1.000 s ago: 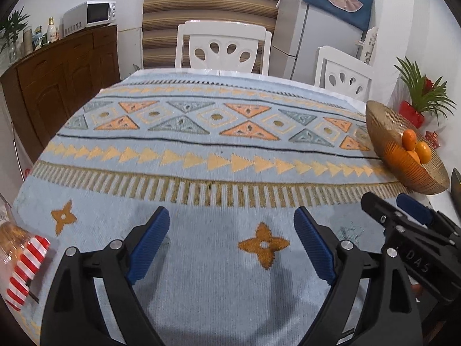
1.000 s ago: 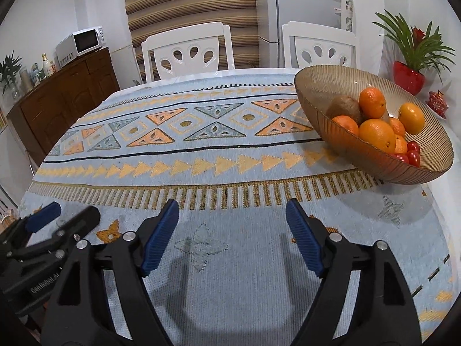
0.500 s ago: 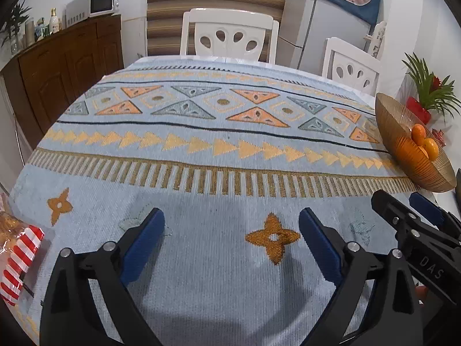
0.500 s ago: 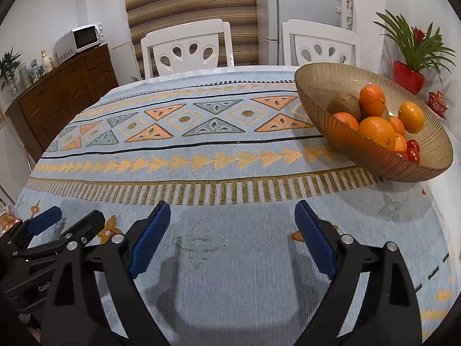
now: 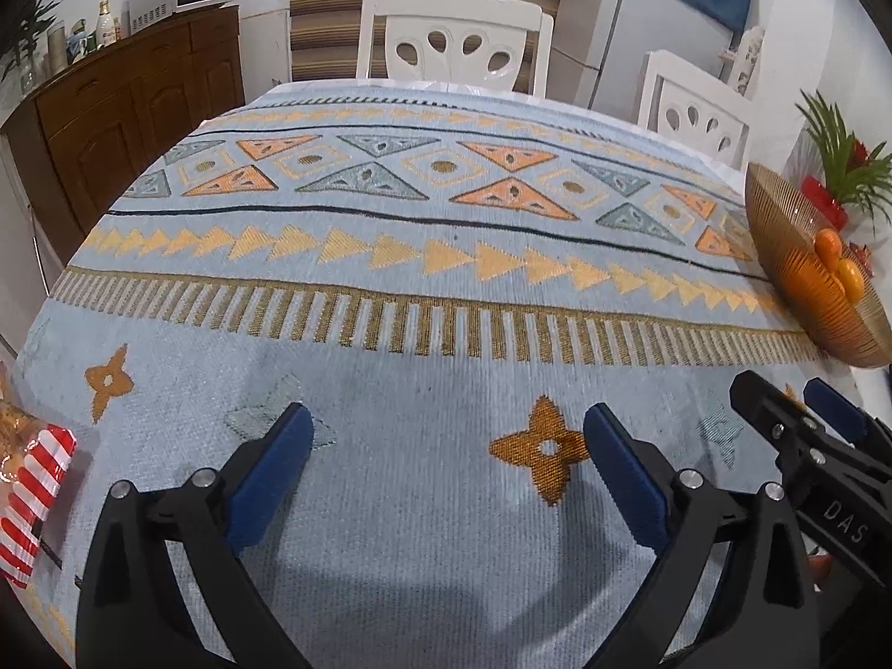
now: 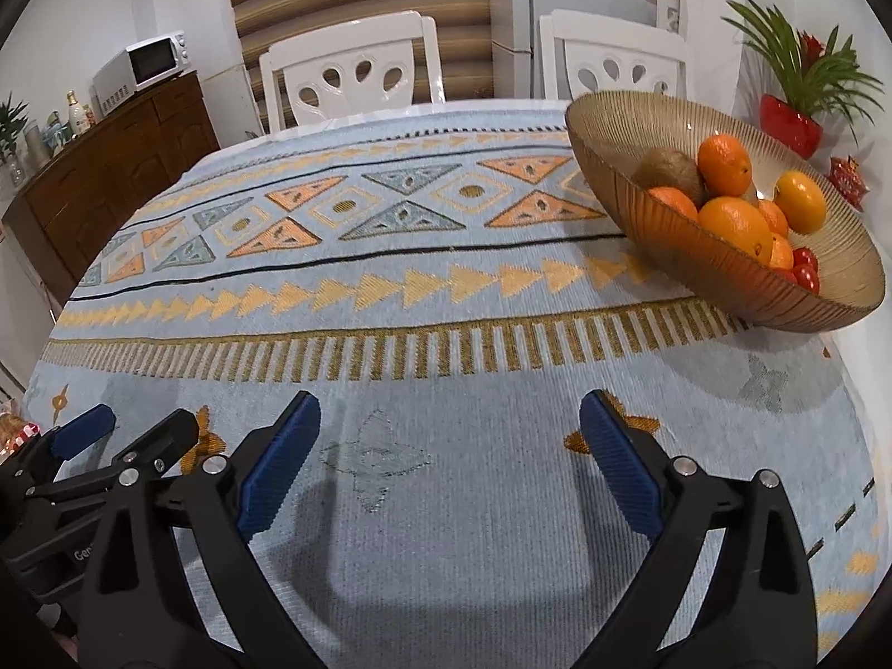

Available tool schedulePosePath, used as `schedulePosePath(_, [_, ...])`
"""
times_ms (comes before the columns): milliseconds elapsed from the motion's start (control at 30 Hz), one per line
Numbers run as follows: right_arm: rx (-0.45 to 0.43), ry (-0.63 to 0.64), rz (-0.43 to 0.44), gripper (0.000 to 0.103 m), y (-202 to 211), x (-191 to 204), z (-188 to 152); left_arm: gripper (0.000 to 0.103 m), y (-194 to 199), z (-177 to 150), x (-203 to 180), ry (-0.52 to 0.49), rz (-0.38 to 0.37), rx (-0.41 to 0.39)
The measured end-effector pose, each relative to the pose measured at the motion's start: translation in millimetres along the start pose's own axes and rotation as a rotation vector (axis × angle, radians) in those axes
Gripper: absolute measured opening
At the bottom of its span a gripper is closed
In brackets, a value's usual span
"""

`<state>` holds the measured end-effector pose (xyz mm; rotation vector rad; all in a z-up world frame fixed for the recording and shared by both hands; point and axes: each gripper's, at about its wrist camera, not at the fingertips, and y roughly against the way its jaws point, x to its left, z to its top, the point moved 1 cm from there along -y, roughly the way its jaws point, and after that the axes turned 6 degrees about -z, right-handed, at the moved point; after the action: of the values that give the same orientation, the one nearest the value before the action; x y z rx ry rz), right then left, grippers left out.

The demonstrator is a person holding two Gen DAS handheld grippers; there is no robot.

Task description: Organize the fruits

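A ribbed amber glass bowl stands at the right of the table; it also shows in the left wrist view. It holds several oranges, a brown kiwi and small red fruits. My left gripper is open and empty, low over the patterned tablecloth near the front edge. My right gripper is open and empty, beside it to the right, well short of the bowl. Each gripper shows at the edge of the other's view.
A blue patterned cloth covers the table. A red-and-white striped packet lies at the front left corner. Two white chairs stand at the far side. A wooden sideboard with a microwave is left; a potted plant is right.
Both grippers have drawn back a little and tilted, still open and empty. The fruit in the bowl has not moved.
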<state>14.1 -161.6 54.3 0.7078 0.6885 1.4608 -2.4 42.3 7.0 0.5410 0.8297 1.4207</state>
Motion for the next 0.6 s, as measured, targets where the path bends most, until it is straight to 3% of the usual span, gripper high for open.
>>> schedulePosePath(200, [0.037, -0.018, 0.005, 0.096, -7, -4, 0, 0.098, -5, -1, -6, -0.044, 0.048, 0.032])
schedulePosePath(300, [0.053, 0.010, -0.009, 0.099, -9, 0, -1, 0.098, -9, -1, -15, -0.099, 0.109, 0.054])
schedulePosePath(600, [0.141, 0.033, -0.063, 0.100, -24, -11, -2, 0.098, -9, 0, -11, -0.089, 0.096, 0.055])
